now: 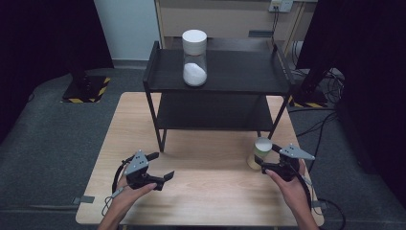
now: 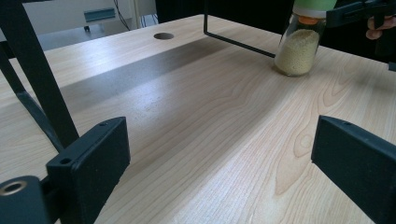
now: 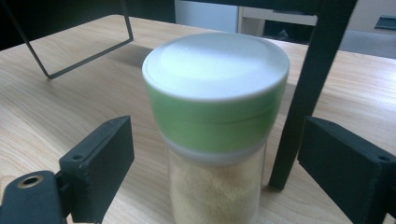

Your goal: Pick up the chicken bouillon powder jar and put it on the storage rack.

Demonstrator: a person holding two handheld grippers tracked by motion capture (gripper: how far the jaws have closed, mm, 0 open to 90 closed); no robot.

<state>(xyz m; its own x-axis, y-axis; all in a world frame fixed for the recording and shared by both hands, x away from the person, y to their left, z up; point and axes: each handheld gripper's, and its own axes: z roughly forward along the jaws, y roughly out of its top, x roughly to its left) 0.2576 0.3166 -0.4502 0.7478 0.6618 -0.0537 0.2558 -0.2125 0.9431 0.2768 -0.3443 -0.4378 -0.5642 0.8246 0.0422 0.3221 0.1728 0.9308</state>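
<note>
The jar point(image 3: 215, 135) of yellowish grains, with its green-and-white lid, stands upright on the desk point(image 1: 201, 191) at about four o'clock, just beside the front right leg of the black shelf point(image 1: 215, 72). The right tongs point(image 1: 266, 165) sit around it with both jaws spread, neither one touching the glass. The left tongs point(image 1: 160, 167), also spread and holding nothing, hover low at about seven o'clock. A white-lidded jar point(image 1: 195, 57) stands on the shelf's top at twelve.
</note>
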